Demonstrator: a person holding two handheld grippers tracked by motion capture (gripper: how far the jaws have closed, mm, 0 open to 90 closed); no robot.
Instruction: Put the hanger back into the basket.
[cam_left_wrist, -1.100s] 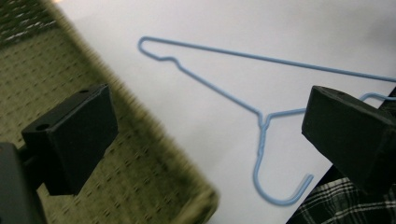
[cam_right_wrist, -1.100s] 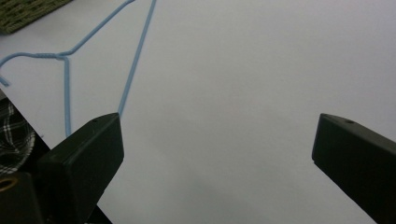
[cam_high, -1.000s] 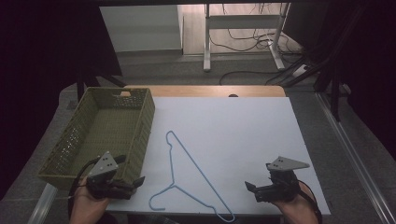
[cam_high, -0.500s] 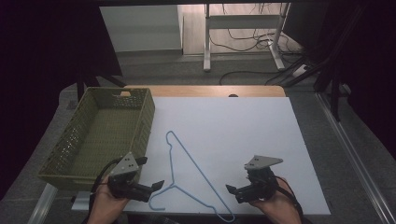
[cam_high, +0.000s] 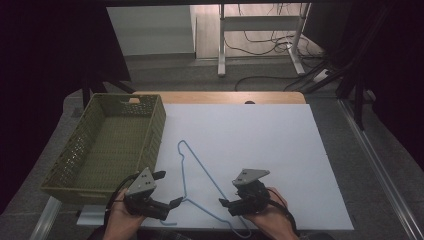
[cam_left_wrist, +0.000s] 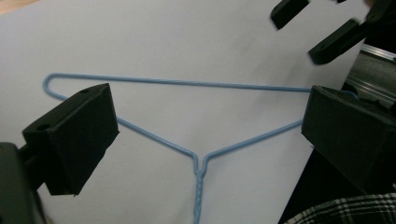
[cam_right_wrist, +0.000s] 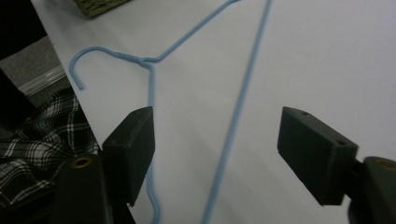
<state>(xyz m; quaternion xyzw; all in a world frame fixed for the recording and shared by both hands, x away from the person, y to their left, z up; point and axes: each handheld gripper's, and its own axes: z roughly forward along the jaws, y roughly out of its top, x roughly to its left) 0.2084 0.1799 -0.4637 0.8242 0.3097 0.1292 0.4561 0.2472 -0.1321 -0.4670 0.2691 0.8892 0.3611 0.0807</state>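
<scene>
A light-blue wire hanger (cam_high: 205, 170) lies flat on the white sheet (cam_high: 280, 150), its hook toward the near edge. My left gripper (cam_high: 167, 189) is open just left of the hanger's twisted neck. In the left gripper view the neck (cam_left_wrist: 198, 168) lies between the wide jaws of my left gripper (cam_left_wrist: 205, 116), untouched. My right gripper (cam_high: 226, 199) sits at the hanger's long bar near the front edge. In the right gripper view that bar (cam_right_wrist: 243, 93) runs between the jaws of my right gripper (cam_right_wrist: 215, 140). These jaws have just been closing, and the pads stand clear of the wire.
A green woven basket (cam_high: 159, 120) with nothing in it stands at the left, close beside my left gripper. The sheet's front edge and a metal rail (cam_left_wrist: 373, 74) lie just under both hands. Bare white sheet stretches to the right and back.
Both hands have moved inward toward the hanger, the left one rightward from the basket's front corner and the right one farther leftward. The hanger has not moved.
</scene>
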